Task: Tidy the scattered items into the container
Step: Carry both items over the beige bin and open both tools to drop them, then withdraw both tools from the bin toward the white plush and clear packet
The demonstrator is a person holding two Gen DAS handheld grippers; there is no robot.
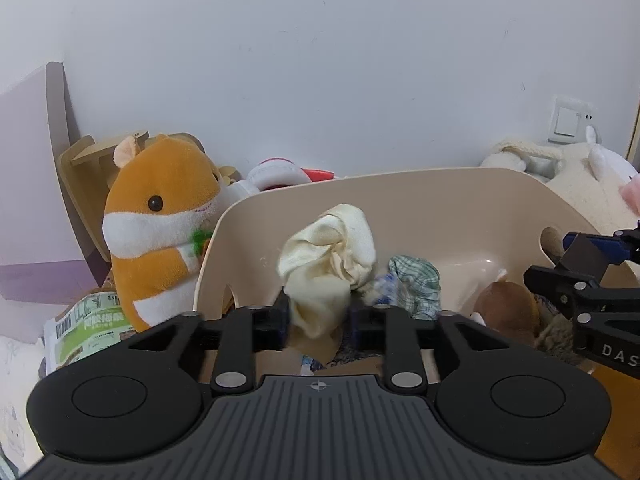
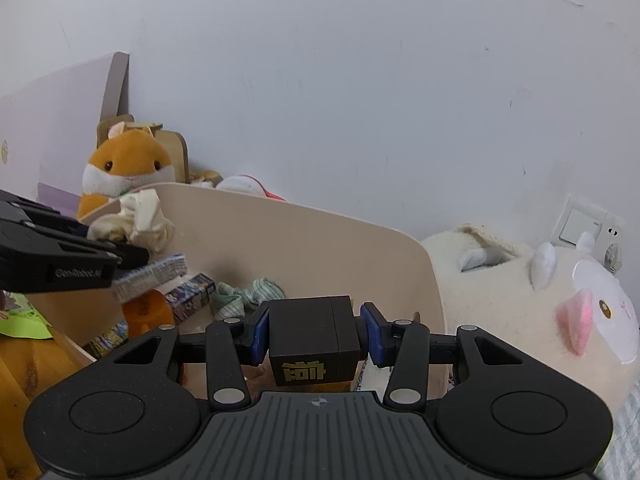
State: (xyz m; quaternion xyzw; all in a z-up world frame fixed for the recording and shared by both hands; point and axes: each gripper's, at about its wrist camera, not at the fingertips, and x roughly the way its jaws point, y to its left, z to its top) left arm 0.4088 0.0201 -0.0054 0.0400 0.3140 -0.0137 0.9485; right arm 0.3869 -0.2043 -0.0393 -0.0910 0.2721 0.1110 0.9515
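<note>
A beige plastic bin (image 1: 440, 200) stands before me; it also shows in the right wrist view (image 2: 320, 240). My left gripper (image 1: 320, 320) holds a crumpled cream cloth (image 1: 332, 256) over the bin's inside, the cloth hanging between its pads and blurred. My right gripper (image 2: 316, 336) is shut on a small black box (image 2: 312, 340) with a gold character, at the bin's near right rim. In the bin lie a green checked cloth (image 1: 416, 284), a brown plush (image 1: 508, 312), printed packets (image 2: 188, 296) and an orange item (image 2: 148, 312).
An orange hamster plush (image 1: 156, 232) stands left of the bin beside a wooden stand (image 1: 88, 172) and a green packet (image 1: 92, 320). A white plush with pink ears (image 2: 540, 300) lies on the right. A white wall with a switch (image 1: 568, 120) is behind.
</note>
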